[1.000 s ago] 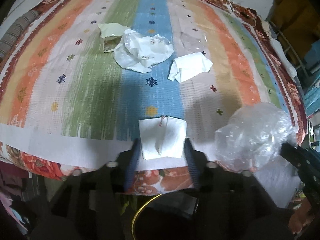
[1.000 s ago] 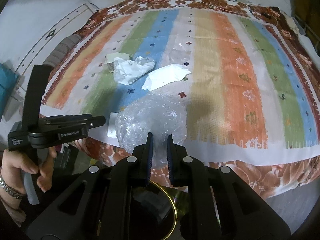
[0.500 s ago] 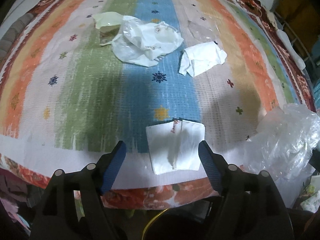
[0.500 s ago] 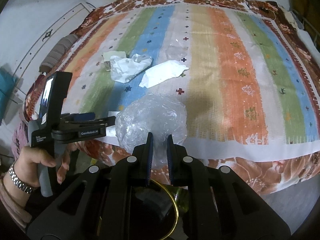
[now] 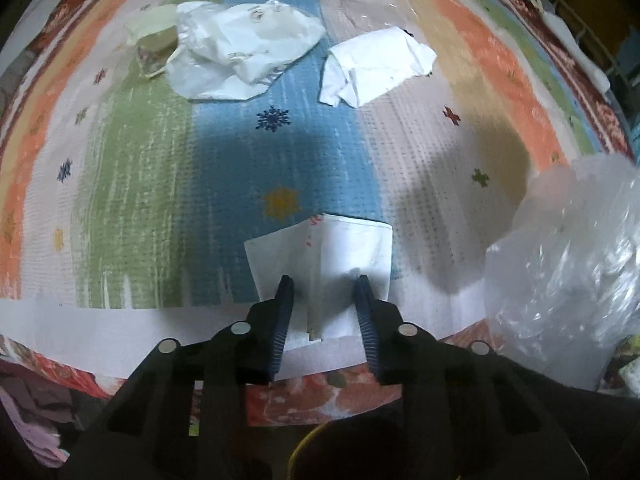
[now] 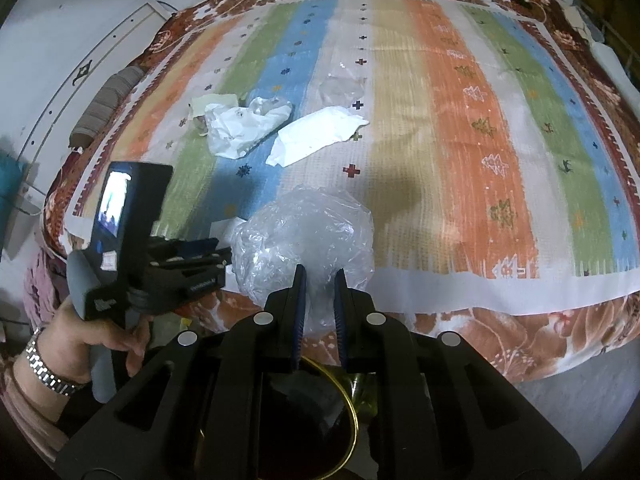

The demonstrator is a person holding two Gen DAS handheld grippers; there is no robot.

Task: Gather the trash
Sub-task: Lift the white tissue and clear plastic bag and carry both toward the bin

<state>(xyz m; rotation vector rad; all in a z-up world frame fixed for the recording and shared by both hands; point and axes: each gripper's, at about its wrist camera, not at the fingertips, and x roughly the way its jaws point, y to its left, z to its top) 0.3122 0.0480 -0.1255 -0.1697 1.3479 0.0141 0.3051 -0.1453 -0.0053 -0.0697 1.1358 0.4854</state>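
Paper (image 5: 320, 248) near the bed (image 5: 168, 168) edge sits between the just-closing left tool (image 5: 324, 280); right tool (image 6: 319, 276) pinches a plastic bag (image 6: 304, 232).

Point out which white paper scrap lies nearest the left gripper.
The folded white paper with red print, at the blanket's near edge, between the left gripper fingers. The crumpled white paper lies far up the blanket.

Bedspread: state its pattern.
Bedspread: orange, green, blue and cream stripes with a brown floral border; clearest in the right wrist view.
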